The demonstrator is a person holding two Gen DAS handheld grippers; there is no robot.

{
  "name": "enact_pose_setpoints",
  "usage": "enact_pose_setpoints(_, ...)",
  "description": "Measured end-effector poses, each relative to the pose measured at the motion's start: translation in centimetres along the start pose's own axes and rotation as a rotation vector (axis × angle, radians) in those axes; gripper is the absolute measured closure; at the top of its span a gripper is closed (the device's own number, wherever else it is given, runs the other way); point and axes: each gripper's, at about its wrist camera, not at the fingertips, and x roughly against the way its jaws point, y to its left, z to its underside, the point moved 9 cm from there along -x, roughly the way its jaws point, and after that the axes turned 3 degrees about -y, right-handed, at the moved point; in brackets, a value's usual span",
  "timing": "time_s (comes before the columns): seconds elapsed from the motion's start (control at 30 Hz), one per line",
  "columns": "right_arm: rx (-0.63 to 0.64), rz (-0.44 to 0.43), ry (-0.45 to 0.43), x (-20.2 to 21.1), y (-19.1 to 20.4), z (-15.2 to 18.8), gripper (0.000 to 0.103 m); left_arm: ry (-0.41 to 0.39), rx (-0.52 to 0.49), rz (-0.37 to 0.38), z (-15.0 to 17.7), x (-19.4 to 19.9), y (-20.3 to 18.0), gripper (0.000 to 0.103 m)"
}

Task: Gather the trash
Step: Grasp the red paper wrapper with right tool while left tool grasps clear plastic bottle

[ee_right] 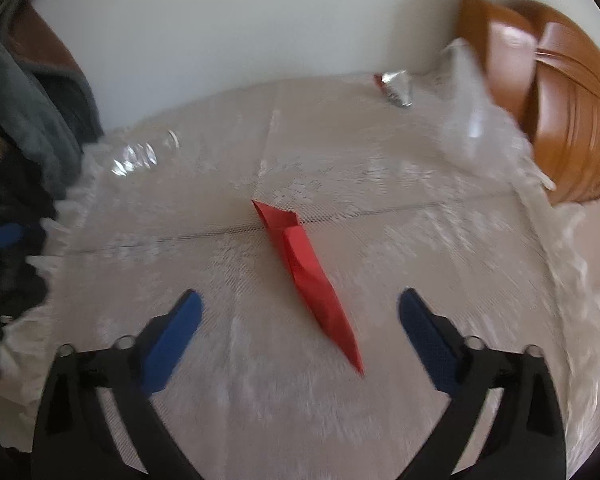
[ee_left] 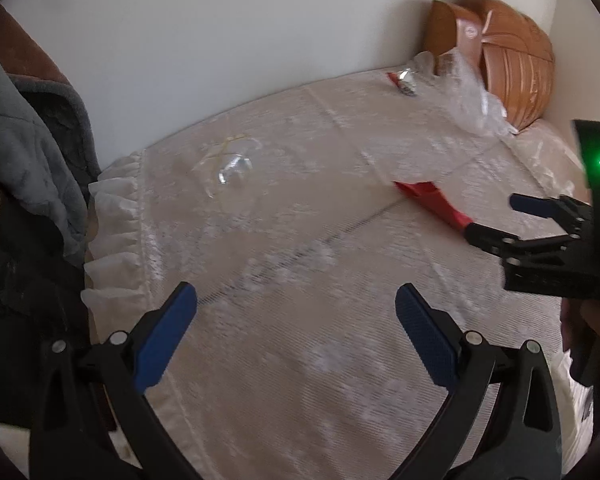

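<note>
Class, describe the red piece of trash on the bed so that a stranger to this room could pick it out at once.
Start at the pale lace bedspread that covers the whole bed. Near its middle, on a stitched seam, lies the red folded paper, long and tapering to a point. It is the only all-red, opaque item; the crumpled clear plastic and the clear bottle nearby are see-through.

You see a red wrapper (ee_right: 308, 276) at centre frame on the cream lace-patterned cloth (ee_right: 420, 240), an orange-brown pillow (ee_right: 560, 120) upper right, blue pads (ee_right: 176, 340) below.
</note>
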Motion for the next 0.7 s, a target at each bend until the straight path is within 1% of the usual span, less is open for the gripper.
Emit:
enact_pose_setpoints(0.1, 0.032, 0.031, 0.040, -2.5, 0.0, -0.2, 0.025, 0.010, 0.010, -0.001, -0.8, -1.5, 1.5, 0.008)
enact_pose_setpoints(0.17, 0.052, 0.045, 0.061, -3.5, 0.1, -0.3, 0.036, 0.015, 0.012, 0.000, -1.5, -2.7, 2.4, 0.008)
enact_pose_setpoints(0.2, 0.058, 0.050, 0.068, -3.8, 0.2, -0.3, 0.040, 0.017, 0.007, -0.001, -2.0, -3.4, 2.8, 0.008)
enact_pose_setpoints(0.27, 0.068, 0.044, 0.085, -4.2, 0.2, -0.4, 0.056, 0.016, -0.002, -0.002, -2.7, -4.3, 3.4, 0.008)
enact_pose_setpoints(0.33, 0.081, 0.050, 0.093, -4.3, 0.0, -0.4, 0.066, 0.017, -0.011, -0.003, -3.6, -5.6, 4.1, 0.008)
enact_pose_setpoints(0.37, 0.086, 0.049, 0.095, -4.3, 0.1, -0.5, 0.074, 0.019, -0.013, 0.001, -4.0, -6.2, 4.3, 0.008)
enact_pose_setpoints(0.4, 0.085, 0.041, 0.099, -4.3, 0.1, -0.5, 0.075, 0.022, -0.019, 0.000, -4.5, -6.8, 4.6, 0.008)
enact_pose_setpoints(0.53, 0.062, 0.032, 0.104, -4.0, -0.4, -0.7, 0.076, 0.038, -0.060, -0.020, -6.2, -9.6, 5.5, 0.008)
enact_pose_setpoints(0.7, -0.015, 0.001, 0.092, -3.1, -1.4, -1.5, 0.076, 0.047, -0.114, -0.002, -7.6, -11.9, 5.2, 0.008)
